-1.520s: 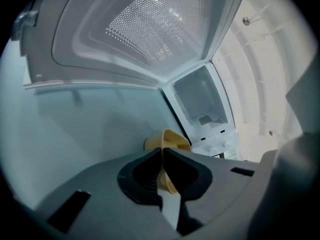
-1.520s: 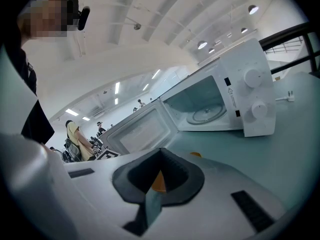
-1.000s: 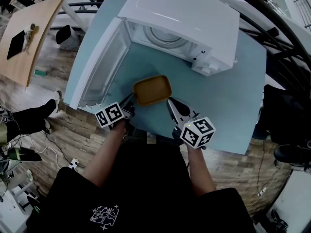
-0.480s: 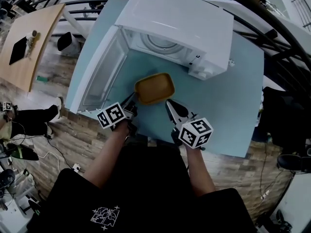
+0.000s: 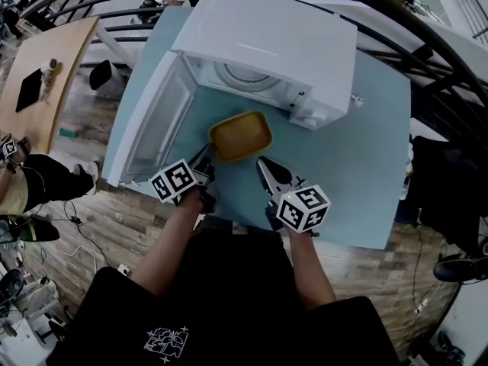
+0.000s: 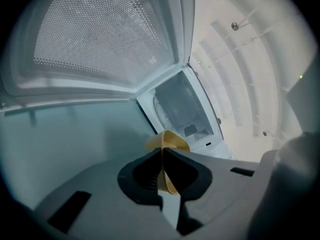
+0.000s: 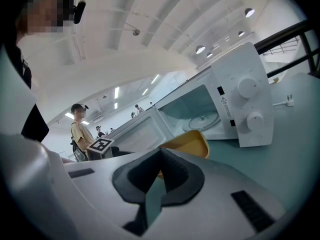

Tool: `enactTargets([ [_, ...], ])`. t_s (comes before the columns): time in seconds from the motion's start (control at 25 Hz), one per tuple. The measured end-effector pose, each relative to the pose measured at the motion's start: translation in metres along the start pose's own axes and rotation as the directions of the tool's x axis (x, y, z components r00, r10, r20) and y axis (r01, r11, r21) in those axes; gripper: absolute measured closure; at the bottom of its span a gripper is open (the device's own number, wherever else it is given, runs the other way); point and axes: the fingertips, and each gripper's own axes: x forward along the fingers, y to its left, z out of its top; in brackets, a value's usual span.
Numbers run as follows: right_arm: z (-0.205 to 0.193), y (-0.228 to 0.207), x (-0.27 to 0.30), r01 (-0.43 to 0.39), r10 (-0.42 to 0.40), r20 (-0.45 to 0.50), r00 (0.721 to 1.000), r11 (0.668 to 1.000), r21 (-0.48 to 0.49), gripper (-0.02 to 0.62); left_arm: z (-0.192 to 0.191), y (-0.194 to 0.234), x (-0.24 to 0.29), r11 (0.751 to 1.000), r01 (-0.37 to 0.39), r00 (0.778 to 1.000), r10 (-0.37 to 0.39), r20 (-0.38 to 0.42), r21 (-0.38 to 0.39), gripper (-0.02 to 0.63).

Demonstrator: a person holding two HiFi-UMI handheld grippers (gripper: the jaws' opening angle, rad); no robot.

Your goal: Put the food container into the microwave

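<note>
A person in a black shirt is standing at a pale blue table and looking steeply down at it, holding a gripper in each hand.

A white microwave is sitting on the table with its door hanging wide open toward the person's left. The round glass turntable is showing inside the cavity. Two dials are showing on the front panel in the right gripper view.

The yellow food container is lying just in front of the microwave's opening, outside the cavity, between the open door and the control panel. Whether it is resting on the table or being held just above it cannot be told.

The left gripper is reaching in from the container's near left corner. Its jaws are pinching the container's thin yellow rim between them – the left gripper view is showing the edge clamped tight at the tips.

The right gripper is pointing at the container's near right corner. Its jaws are pressing together at the tips with nothing between them, and the container is sitting just beyond them.

In the right gripper view, a person in a yellow shirt is standing in the background. A wooden table is standing well apart at the far left, on a wood-plank floor.
</note>
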Motion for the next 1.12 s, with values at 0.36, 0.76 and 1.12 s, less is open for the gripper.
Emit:
enactTargets([
  [0.36, 0.010, -0.007, 0.009, -0.002, 0.002, 0.013, 1.000, 1.000, 0.007, 0.589, 0.018, -0.013, 0.020, 1.000, 0.014, 1.000, -0.014, 0.025, 0.000, 0.580],
  [0.76, 0.021, -0.017, 0.020, 0.005, -0.005, 0.015, 1.000, 1.000, 0.011, 0.589, 0.035, -0.016, 0.036, 1.000, 0.020, 0.999, -0.020, 0.029, 0.003, 0.580],
  [1.12, 0.026, -0.024, 0.031, 0.014, -0.015, 0.011, 1.000, 1.000, 0.023, 0.589, 0.051, -0.019, 0.056, 1.000, 0.024, 0.999, -0.024, 0.031, 0.003, 0.580],
])
